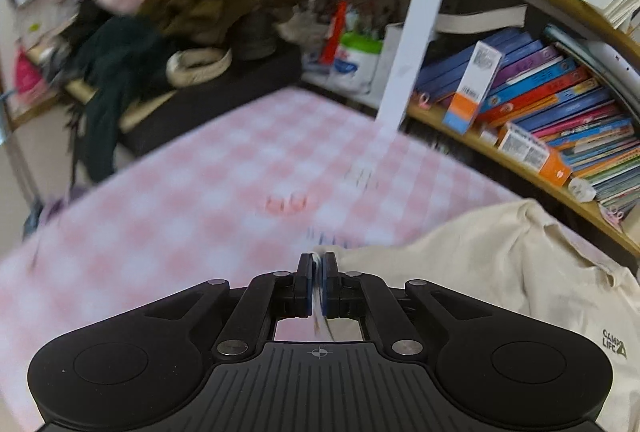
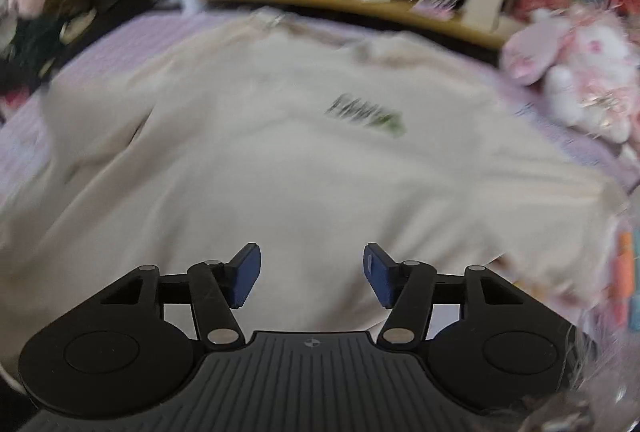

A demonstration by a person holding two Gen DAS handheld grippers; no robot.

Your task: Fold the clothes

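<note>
Fingers of left gripper (image 1: 318, 282) pinched tight on a thin edge of cream fabric, prob. a hem/sleeve edge of the cream sweatshirt (image 1: 500, 272); rest of garment trails off to the right of that grip, bulk low-right in left wrist view. Right gripper (image 2: 312, 274) wide apart, holding nothing, hovering over lower body of the same sweatshirt (image 2: 300, 160).

Key relation: garment spread mostly flat straight ahead of right fingers, collar at far end toward shelf, chest print (image 2: 366, 114) past mid. Long axis runs away from right gripper, roughly hem-near, neck-far. Right is nearer the body; left only has the side edge. Contact w/ cloth under right: can't tell, blur.

Judgement: early in fold, left likely carrying its edge across, right needs a matching edge before any clean crease.

Surface: pink-white checked bedsheet (image 1: 200, 192), soft, will drag w/ fabric. Room tight: bookshelf (image 1: 560, 120) crammed w/ books along far side, white post (image 1: 416, 32), clothes pile (image 1: 192, 0) far left, pink plush toy (image 2: 572, 80) by right edge. Both views motion-blurred.
</note>
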